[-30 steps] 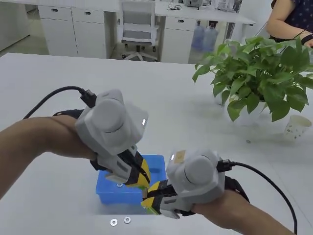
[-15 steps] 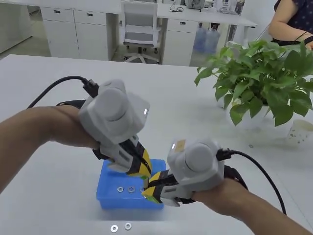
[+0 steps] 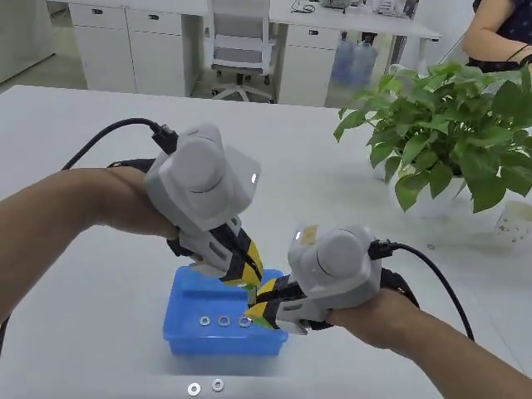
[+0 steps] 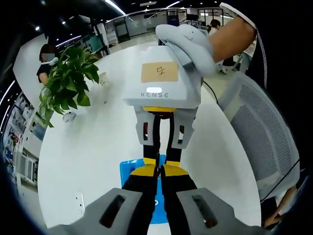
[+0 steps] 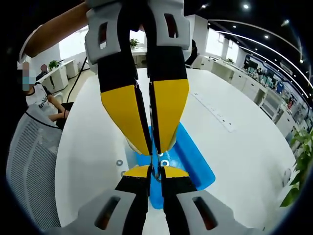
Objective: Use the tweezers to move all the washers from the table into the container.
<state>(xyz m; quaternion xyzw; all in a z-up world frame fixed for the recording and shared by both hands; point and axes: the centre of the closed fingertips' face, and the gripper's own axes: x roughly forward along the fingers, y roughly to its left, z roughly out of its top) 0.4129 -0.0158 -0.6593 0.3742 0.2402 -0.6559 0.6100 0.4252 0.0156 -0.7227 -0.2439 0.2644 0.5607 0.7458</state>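
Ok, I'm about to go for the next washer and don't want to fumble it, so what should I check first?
1. Tweezers clamped in the right gripper: ok, its jaws are shut on them.
2. Left gripper hold on the tweezers: cannot tell; its jaws stand close together.
3. Tweezer tip free of a washer: cannot tell, it is hidden.
4. Container under both grippers: ok.
5. Washers in the container: ok, three lie inside.
6. Table washers: not ok, two lie in front of the container.
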